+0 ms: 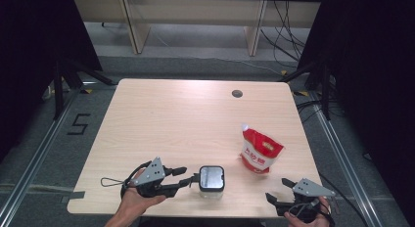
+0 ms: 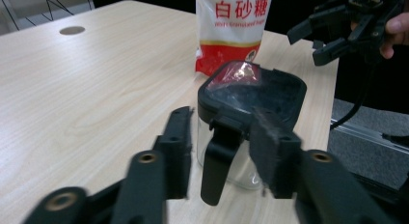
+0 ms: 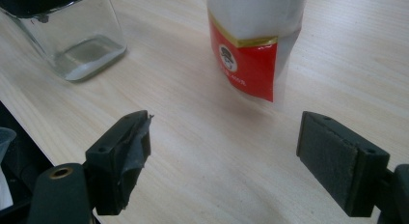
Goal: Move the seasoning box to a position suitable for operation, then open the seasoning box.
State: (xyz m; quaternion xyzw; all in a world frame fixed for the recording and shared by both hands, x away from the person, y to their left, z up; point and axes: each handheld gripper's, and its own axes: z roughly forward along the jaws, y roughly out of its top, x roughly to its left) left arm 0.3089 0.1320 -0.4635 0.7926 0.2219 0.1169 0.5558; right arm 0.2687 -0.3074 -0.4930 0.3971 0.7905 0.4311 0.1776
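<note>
Blur smears the left gripper (image 2: 219, 151), whose jaws straddle the black latch (image 2: 217, 161) of the glass jar (image 1: 211, 179) near the table's (image 1: 195, 114) front edge; whether the pads press it I cannot tell. Inside, the jar looks empty. Beside it stands a sugar bag (image 1: 261, 151). At the front right corner, the right gripper (image 3: 222, 156) rests spread wide, holding nothing.

The right gripper (image 3: 224, 159) gapes wide; a square clear glass jar (image 3: 72, 38) at eleven o'clock, a red-and-white plastic pouch (image 3: 251, 45) at twelve.
</note>
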